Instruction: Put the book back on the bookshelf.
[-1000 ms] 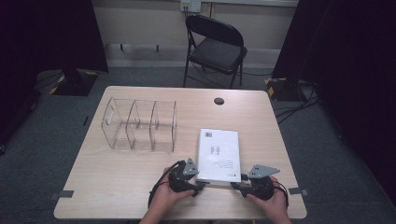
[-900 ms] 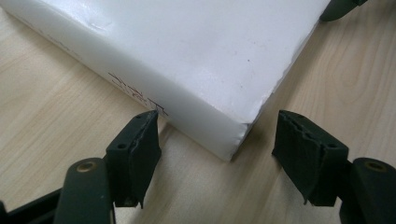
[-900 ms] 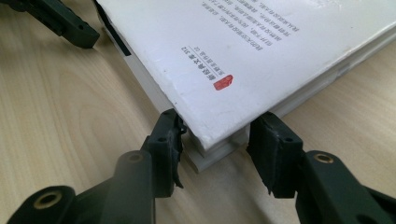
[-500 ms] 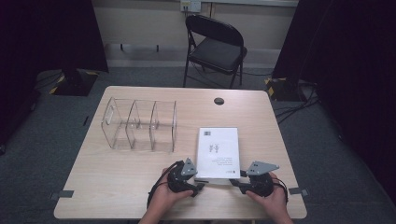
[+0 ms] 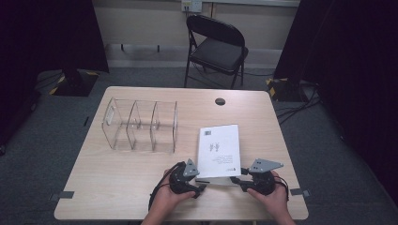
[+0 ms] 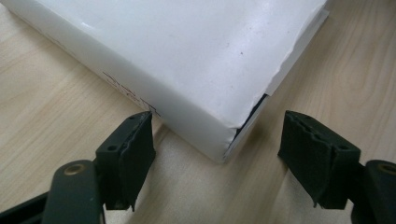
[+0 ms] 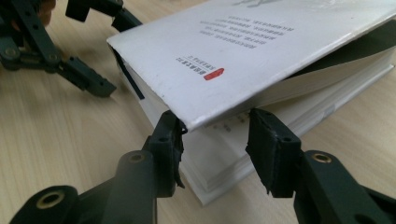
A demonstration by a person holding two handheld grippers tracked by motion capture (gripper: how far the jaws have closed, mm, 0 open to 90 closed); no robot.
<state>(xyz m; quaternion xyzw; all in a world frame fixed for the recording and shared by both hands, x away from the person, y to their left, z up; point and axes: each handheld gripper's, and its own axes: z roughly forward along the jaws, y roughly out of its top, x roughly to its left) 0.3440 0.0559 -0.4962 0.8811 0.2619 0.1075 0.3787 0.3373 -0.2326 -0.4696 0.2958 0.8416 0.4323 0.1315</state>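
Observation:
A white book (image 5: 218, 150) lies flat on the wooden table (image 5: 117, 173), spine to the left. My left gripper (image 5: 199, 187) sits at its near left corner. In the left gripper view the jaws have just been opening, and my gripper (image 6: 219, 154) stands open around that corner of the book (image 6: 187, 56) with the pads clear of it. My right gripper (image 5: 236, 180) is at the near right corner. There the front cover of the book (image 7: 243, 51) is lifted off the pages, its corner resting on the tips of my open right gripper (image 7: 217, 135).
A clear plastic organiser (image 5: 141, 124) with three compartments stands at the table's left middle. A black round grommet (image 5: 220, 101) sits near the far edge. A black folding chair (image 5: 218, 47) stands behind the table. Cables lie on the floor at the right.

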